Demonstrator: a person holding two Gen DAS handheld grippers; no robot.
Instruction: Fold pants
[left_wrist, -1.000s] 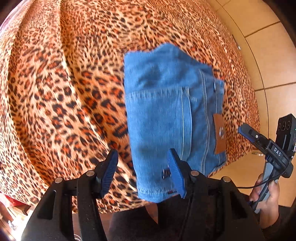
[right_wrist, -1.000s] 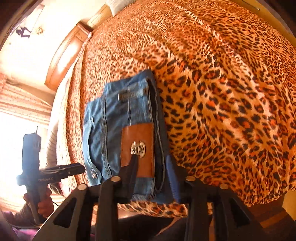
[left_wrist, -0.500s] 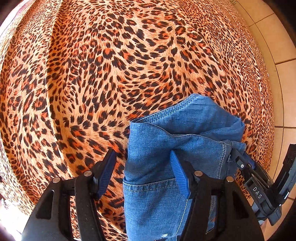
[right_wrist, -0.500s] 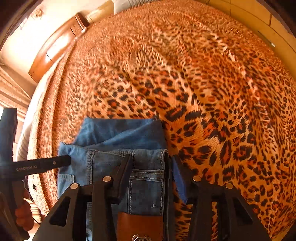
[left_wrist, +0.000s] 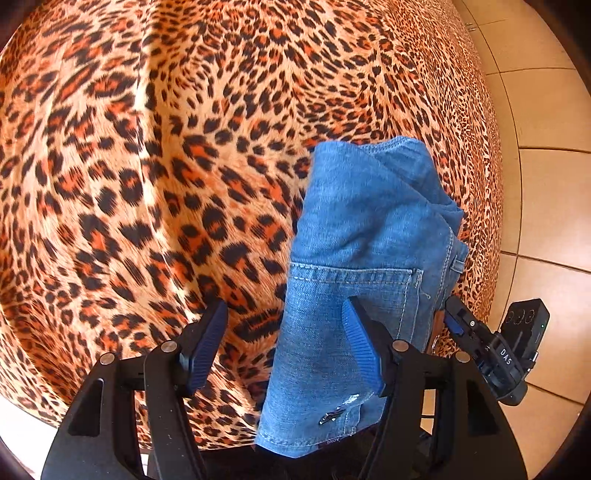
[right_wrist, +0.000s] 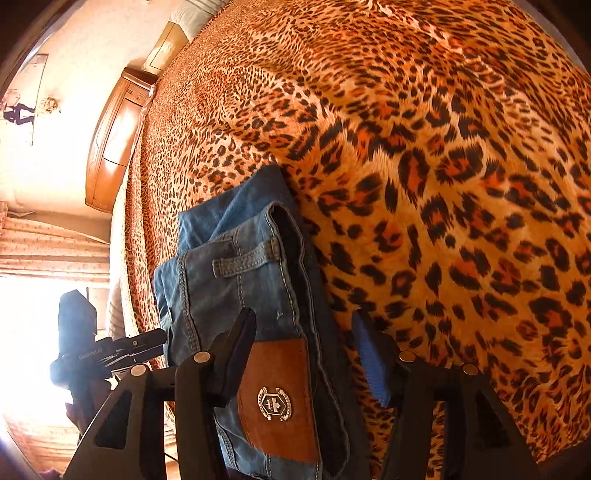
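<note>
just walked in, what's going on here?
A person with handheld tongs in each hand is folding blue jeans on a leopard-print bedspread. The jeans lie in a compact folded bundle, leather patch up. Left tongs and right tongs both hover open over the bundle, gripping nothing.

The left hand-held gripper (left_wrist: 284, 343) points forward with its jaws spread wide, the blue ribbed pads (left_wrist: 360, 343) facing each other across a broad gap and clamping nothing. The right hand-held gripper (right_wrist: 301, 347) is likewise parted, one dark finger on the left and a blue pad (right_wrist: 369, 360) on the right. Each tool shows in the other's view (the left one at the far left edge (right_wrist: 110, 350), the right one at lower right (left_wrist: 484, 347)); the holding hands are barely discernible.
</note>
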